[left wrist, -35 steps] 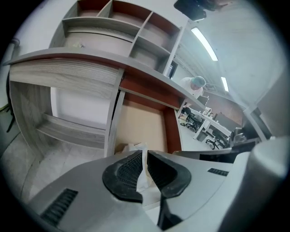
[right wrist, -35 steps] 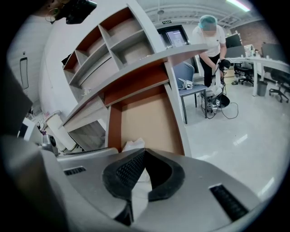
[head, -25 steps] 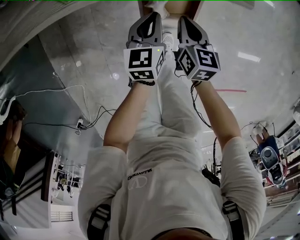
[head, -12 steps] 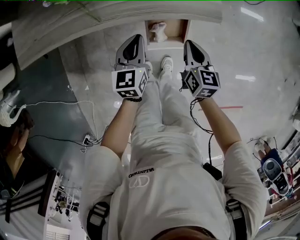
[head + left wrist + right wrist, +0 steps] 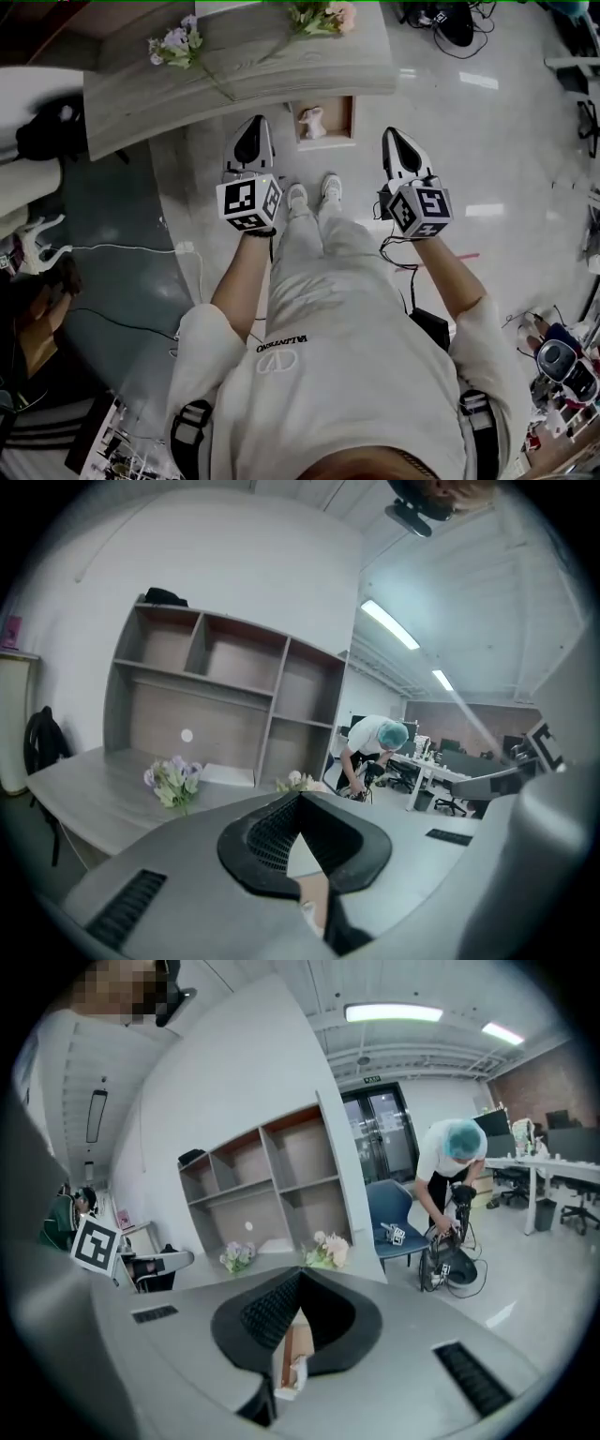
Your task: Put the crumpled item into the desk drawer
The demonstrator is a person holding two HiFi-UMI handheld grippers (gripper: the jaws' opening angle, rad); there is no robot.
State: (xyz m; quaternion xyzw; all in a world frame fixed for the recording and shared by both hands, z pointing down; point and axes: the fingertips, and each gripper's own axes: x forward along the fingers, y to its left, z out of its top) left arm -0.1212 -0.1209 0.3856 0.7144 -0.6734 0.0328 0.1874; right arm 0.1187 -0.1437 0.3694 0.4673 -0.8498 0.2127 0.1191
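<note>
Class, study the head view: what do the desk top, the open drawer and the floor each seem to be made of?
Desk top: pale grey wood-look board, matte, with visible grain lines; possibly laminate.
Drawer: warm tan wood or wood-look board, judging by its brown walls.
Floor: hard polished tile or stone, glossy, since it mirrors the ceiling lights.

An office: desks [image 5: 553, 1164], swivel chairs [image 5: 574, 1206] (open shelving [image 5: 267, 1185] too).
</note>
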